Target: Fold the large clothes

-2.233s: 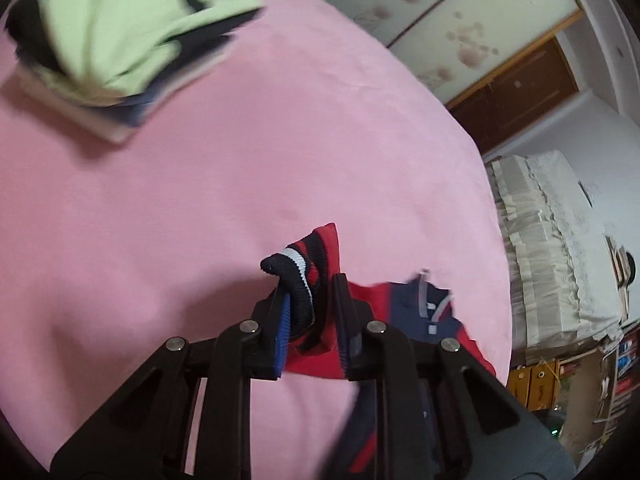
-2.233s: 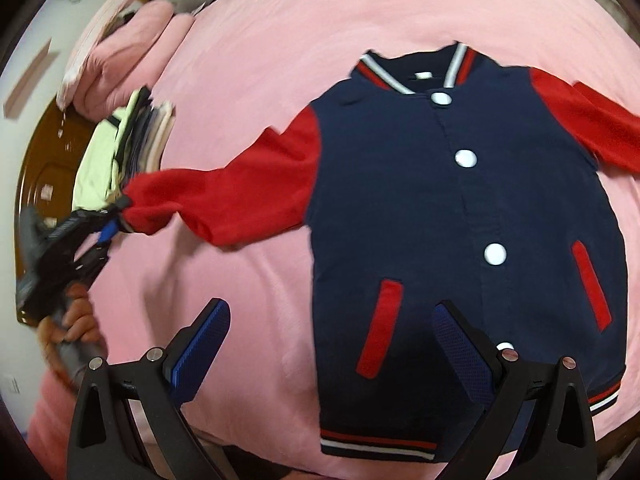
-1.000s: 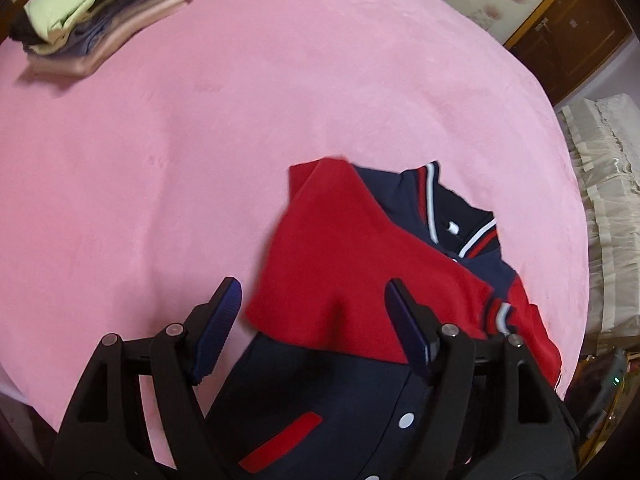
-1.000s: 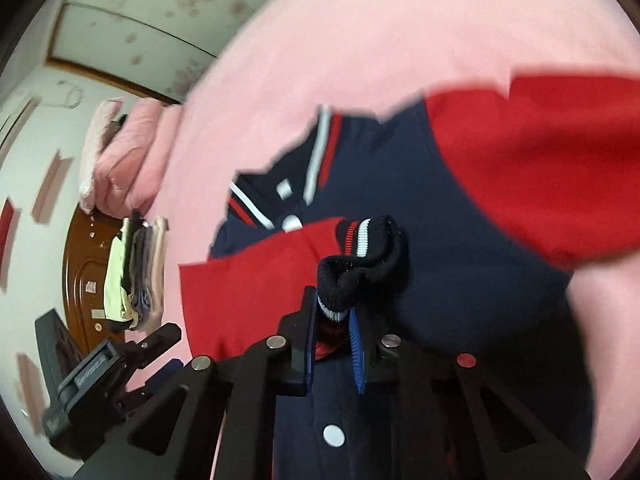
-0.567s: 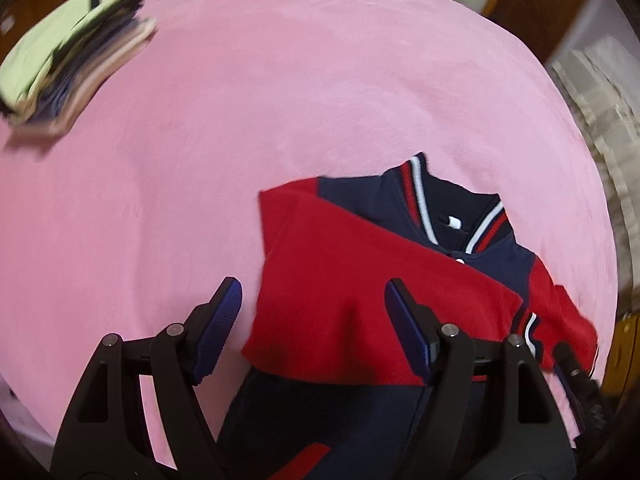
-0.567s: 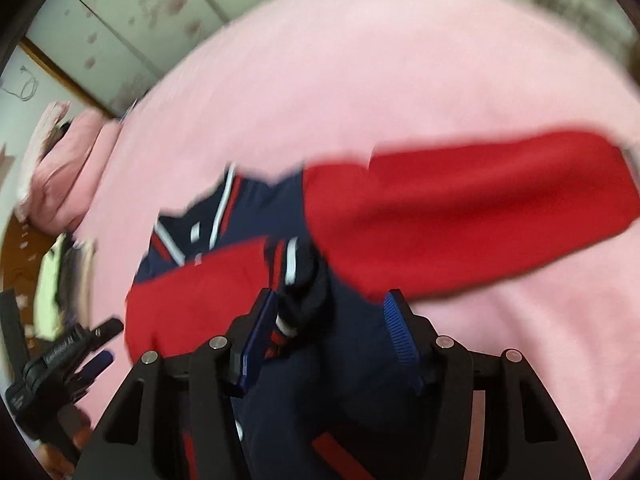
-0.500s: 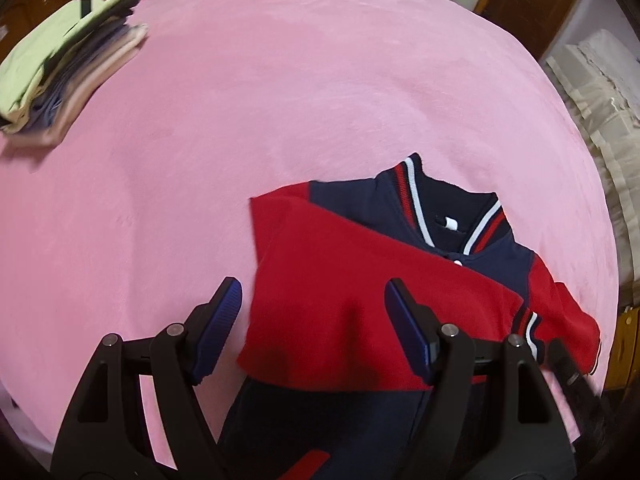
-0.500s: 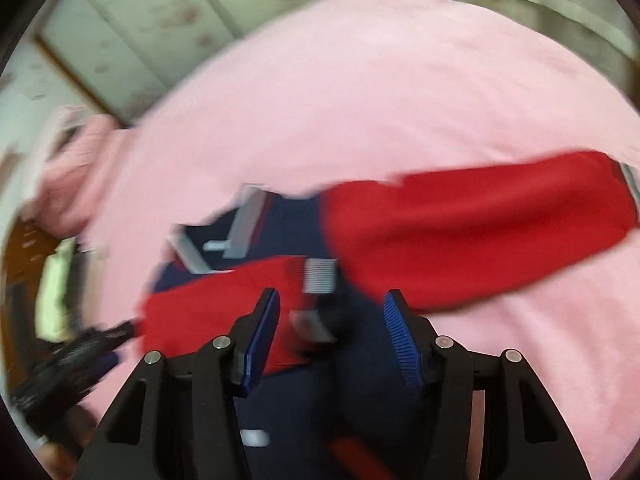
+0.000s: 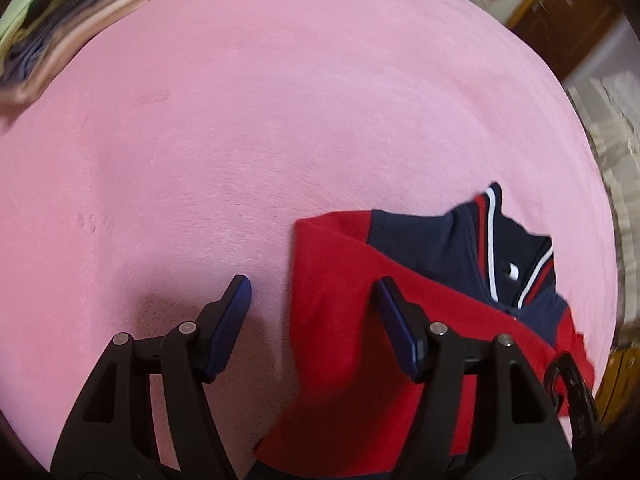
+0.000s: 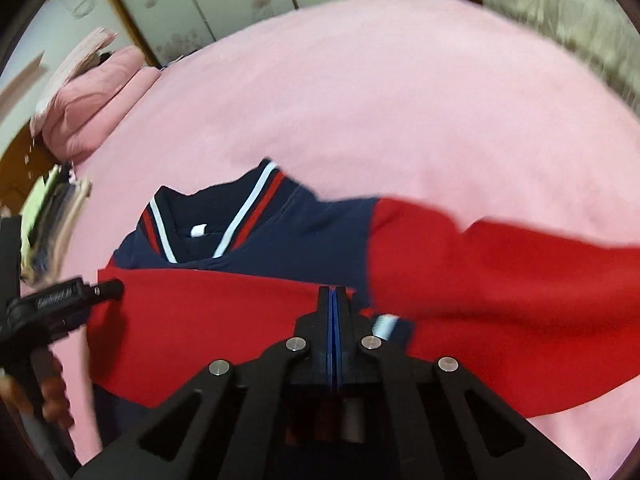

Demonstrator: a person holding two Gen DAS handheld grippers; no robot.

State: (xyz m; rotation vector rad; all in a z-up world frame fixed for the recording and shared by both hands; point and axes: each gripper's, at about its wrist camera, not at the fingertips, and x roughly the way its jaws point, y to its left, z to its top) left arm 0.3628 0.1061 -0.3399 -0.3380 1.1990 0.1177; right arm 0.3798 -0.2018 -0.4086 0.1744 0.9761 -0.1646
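In the right wrist view the right gripper (image 10: 333, 292) is seen nearest, its blue-padded fingers pressed flat together with no cloth visible between them, so nothing is judged to be held. Just beyond the tips lies the navy and red varsity-style jacket (image 10: 280, 240), spread on the pink plush bed cover (image 10: 400, 100). One red sleeve (image 10: 200, 320) is laid across the chest, its striped cuff (image 10: 386, 324) lying just right of the closed fingers. The other red sleeve (image 10: 500, 288) is stretched out to the right, not yet folded in.

In the left wrist view the left gripper (image 9: 312, 320) is held with its fingers wide apart over the edge of the folded sleeve, one finger above the pink cover, the other above red cloth; nothing is gripped.

The step in hand is judged to be the folding-in of the outstretched sleeve. It would be done well if the right fingers were opened, the far cuff were taken rather than the mid-sleeve, and the sleeve were carried over the chest to lie level on the first one. The shoulder seam should be kept as the fold line, and the collar (image 10: 208, 216) left undisturbed. The laid sleeve could be steadied by the left gripper so that it is not dragged.

Farther off, a stack of folded clothes (image 9: 60, 28) is seen near the bed's edge, well apart from the jacket
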